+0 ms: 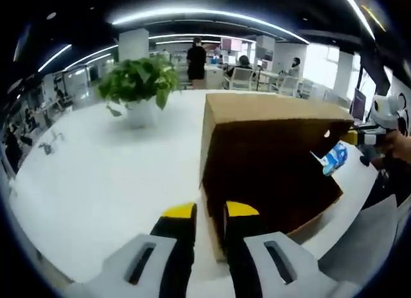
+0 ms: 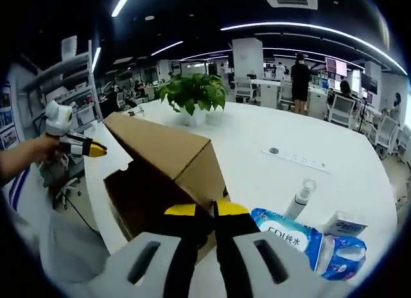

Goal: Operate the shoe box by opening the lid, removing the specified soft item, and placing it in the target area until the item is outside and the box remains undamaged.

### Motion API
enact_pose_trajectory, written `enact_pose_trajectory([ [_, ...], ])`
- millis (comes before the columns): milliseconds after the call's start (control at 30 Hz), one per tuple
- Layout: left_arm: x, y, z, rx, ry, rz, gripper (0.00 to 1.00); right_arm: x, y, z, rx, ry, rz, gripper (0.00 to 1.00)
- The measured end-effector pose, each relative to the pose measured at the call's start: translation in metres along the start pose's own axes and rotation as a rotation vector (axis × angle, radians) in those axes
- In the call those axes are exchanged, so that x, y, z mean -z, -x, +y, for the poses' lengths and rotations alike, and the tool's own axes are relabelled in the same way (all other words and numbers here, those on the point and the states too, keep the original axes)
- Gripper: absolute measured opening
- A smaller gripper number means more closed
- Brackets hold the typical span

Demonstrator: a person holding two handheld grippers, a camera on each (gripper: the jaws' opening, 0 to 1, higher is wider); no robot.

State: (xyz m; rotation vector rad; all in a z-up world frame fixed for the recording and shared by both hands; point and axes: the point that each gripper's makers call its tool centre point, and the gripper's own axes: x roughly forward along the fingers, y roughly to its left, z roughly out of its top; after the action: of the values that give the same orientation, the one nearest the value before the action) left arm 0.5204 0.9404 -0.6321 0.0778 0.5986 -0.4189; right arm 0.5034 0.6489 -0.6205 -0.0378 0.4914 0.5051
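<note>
- The brown cardboard shoe box (image 1: 270, 163) stands on the broad white table (image 1: 109, 182), and everything else is placed from it
- In the left gripper view the box's flat tan lid panel (image 1: 270, 108) is on top, above a dark brown side face; the lower corner of the box sits just past the left gripper (image 1: 209, 211)
- That gripper's black, yellow-tipped jaws stand close together with a narrow gap between them; nothing is seen between them, and the right-hand jaw is at or against the box's lower corner, though contact cannot be told for sure
- In the right gripper view the lid (image 2: 164, 147) is tilted, raised like a slanting roof over the dark open inside of the box (image 2: 148, 198)
- The right gripper (image 2: 205, 211) has its yellow tips nearly together at the lid's lower edge; whether they pinch the cardboard cannot be told
- A soft blue-and-white plastic pack of tissues (image 2: 289, 234) lies on the table just beside the box, outside it, with a crumpled clear-and-blue wrapper (image 2: 343, 253) next to it
- A slim white spray bottle (image 2: 298, 198) stands just behind the pack
- Beyond the box, farther across the table, a leafy green plant in a white pot (image 1: 138, 86) stands upright
- A person's hand (image 2: 38, 147) holds the left gripper to the left of the box
</note>
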Motion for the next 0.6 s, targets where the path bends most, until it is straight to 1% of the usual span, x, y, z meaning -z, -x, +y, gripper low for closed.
enact_pose_trajectory([
  [100,-0.008,0.0,-0.003,0.006,-0.03,-0.011,0.17,0.0,0.002,0.002,-0.005,-0.005,-0.006,0.08],
  [267,-0.016,0.0,-0.001,0.002,-0.065,-0.032,0.18,0.002,0.004,0.006,-0.013,0.005,-0.01,0.09],
  [367,-0.021,0.002,-0.006,0.024,-0.091,-0.056,0.18,0.004,0.005,0.009,-0.026,0.005,-0.013,0.1],
  [433,-0.022,0.002,-0.008,0.03,-0.101,-0.065,0.19,0.005,0.005,0.012,-0.04,-0.007,-0.015,0.13],
  [533,-0.023,0.004,-0.014,0.052,-0.119,-0.075,0.21,0.008,0.006,0.014,-0.05,0.002,-0.012,0.14],
  [567,-0.023,0.004,-0.017,0.06,-0.136,-0.078,0.22,0.008,0.006,0.015,-0.053,0.004,-0.011,0.14],
  [600,-0.022,0.004,-0.018,0.06,-0.144,-0.074,0.24,0.009,0.006,0.016,-0.056,0.005,-0.012,0.15],
])
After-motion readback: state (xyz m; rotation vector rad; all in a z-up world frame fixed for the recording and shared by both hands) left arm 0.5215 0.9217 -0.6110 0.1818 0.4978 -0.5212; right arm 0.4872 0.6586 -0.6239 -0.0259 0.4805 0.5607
